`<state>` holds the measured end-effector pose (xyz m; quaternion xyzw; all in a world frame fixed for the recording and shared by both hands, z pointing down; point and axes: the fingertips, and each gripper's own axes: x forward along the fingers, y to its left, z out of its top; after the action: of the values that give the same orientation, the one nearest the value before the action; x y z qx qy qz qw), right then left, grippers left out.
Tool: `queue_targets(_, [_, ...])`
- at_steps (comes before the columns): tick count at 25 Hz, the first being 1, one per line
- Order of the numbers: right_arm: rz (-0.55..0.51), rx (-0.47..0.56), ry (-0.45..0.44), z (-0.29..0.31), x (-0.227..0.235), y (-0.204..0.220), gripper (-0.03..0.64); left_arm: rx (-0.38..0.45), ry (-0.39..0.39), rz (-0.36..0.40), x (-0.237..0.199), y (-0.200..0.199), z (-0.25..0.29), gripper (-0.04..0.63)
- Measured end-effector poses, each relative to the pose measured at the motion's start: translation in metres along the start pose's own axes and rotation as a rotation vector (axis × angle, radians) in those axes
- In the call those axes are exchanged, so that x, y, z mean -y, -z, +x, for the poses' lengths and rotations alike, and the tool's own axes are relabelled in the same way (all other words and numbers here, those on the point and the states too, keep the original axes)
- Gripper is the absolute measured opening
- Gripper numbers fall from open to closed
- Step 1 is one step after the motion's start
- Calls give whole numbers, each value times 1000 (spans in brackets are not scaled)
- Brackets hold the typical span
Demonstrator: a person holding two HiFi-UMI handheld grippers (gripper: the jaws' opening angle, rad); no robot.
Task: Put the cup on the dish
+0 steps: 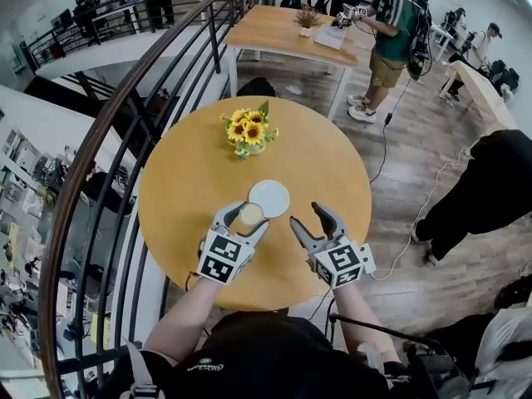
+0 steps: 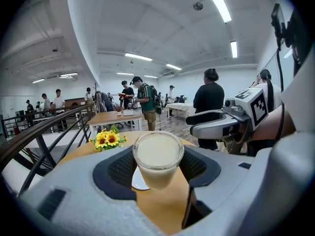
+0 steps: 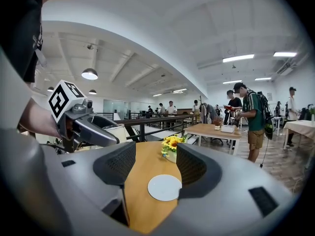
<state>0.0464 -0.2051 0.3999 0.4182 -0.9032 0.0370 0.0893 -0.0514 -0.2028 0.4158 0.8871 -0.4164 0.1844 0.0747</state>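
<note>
A clear cup (image 1: pixel 251 214) of milky liquid sits between the pads of my left gripper (image 1: pixel 247 217), which is shut on it. The white dish (image 1: pixel 269 198) lies on the round wooden table (image 1: pixel 183 181), just beyond the cup. In the left gripper view the cup (image 2: pixel 158 157) fills the gap between the jaws, and the dish's edge (image 2: pixel 139 181) peeks out behind its base. My right gripper (image 1: pixel 309 217) stands open and empty to the right of the cup. In the right gripper view, the dish (image 3: pixel 165 187) lies beyond the open right gripper (image 3: pixel 155 168).
A small pot of sunflowers (image 1: pixel 249 131) stands on the table beyond the dish. A black railing (image 1: pixel 125 140) curves along the left. Several people (image 1: pixel 391 32) stand by a rectangular table (image 1: pixel 283 27) farther off, and a person in black (image 1: pixel 482 189) is at the right.
</note>
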Motion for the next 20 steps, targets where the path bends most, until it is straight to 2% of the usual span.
queue_targets(13, [27,-88,-18,25,12,45,249,-47,10,-24,-11,20,35,265])
queue_targets(20, [68,-146,-10,41,16,98,249,-97,17,-51,-16,61,63,265])
